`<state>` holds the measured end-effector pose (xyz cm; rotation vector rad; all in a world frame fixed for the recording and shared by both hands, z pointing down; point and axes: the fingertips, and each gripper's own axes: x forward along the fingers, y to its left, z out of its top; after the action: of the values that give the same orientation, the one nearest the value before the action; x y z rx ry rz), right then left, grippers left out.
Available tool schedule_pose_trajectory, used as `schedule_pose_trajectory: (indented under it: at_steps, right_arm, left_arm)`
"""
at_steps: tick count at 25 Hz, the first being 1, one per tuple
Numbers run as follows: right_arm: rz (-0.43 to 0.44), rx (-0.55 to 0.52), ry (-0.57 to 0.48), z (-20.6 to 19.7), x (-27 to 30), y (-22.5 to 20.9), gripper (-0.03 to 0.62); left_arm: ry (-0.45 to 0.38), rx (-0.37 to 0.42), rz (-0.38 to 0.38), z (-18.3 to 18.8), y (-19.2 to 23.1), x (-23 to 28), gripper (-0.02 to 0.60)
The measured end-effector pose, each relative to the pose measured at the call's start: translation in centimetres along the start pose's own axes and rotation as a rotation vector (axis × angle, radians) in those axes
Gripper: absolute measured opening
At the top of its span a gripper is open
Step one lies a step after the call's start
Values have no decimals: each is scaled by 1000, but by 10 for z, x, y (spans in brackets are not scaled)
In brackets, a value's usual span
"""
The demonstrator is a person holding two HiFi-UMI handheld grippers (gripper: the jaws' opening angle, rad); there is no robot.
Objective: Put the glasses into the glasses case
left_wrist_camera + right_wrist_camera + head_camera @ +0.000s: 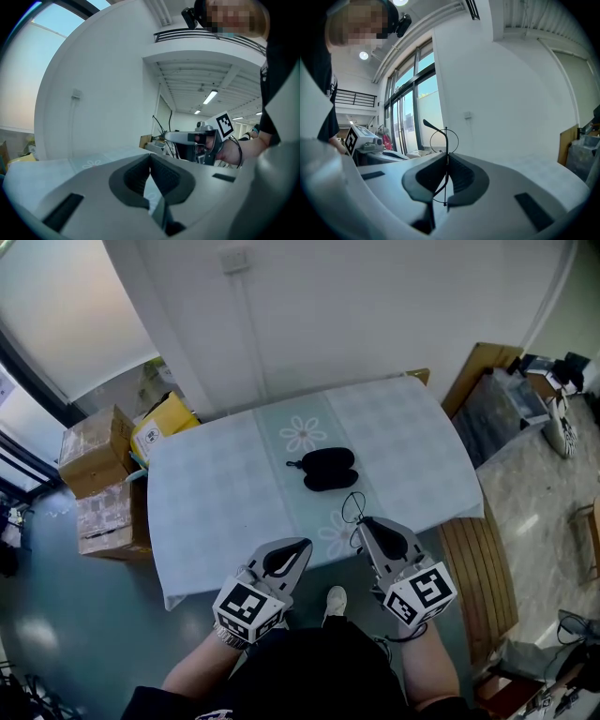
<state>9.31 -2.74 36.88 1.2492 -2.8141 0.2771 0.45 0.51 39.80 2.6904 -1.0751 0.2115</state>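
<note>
Nearest, the left gripper [302,545] and right gripper [362,522] hover at the table's [216,493] near edge.
Left clenched on nothing; right pinches wire glasses [352,507]; black glasses case [328,468] just beyond; boxes [94,451] far left.

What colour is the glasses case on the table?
Black. The glasses case shows best in the head view.

The tablecloth [216,493] was pale blue-green, faintly checked, with white daisy prints down its middle strip; the glasses case [328,468] was plain black; the glasses [446,140] were thin dark wire, probably black; the left gripper [302,545] and right gripper [362,522] were grey with black pads, their cubes white with black square markers; at nine o'clock of the table, the cardboard boxes [94,451] were brown, beside a yellow box [161,426].
</note>
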Motion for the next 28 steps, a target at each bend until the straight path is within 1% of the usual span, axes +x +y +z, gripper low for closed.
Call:
schedule_pose_trajectory:
  at_steps: [10, 18, 24, 28]
  right_arm:
    - [90, -25, 2, 5, 7, -26, 32]
    - [166, -25, 15, 1, 16, -44, 32]
    - [208, -28, 34, -4, 19, -55, 32]
    - [227, -41, 35, -3, 20, -58, 32]
  left_arm:
    - [-21, -2, 84, 6, -4, 22, 28]
    - [-14, -16, 147, 4, -6, 37, 28]
    - [-4, -17, 175, 2, -11, 45, 28]
    - [0, -13, 179, 3, -13, 49, 28]
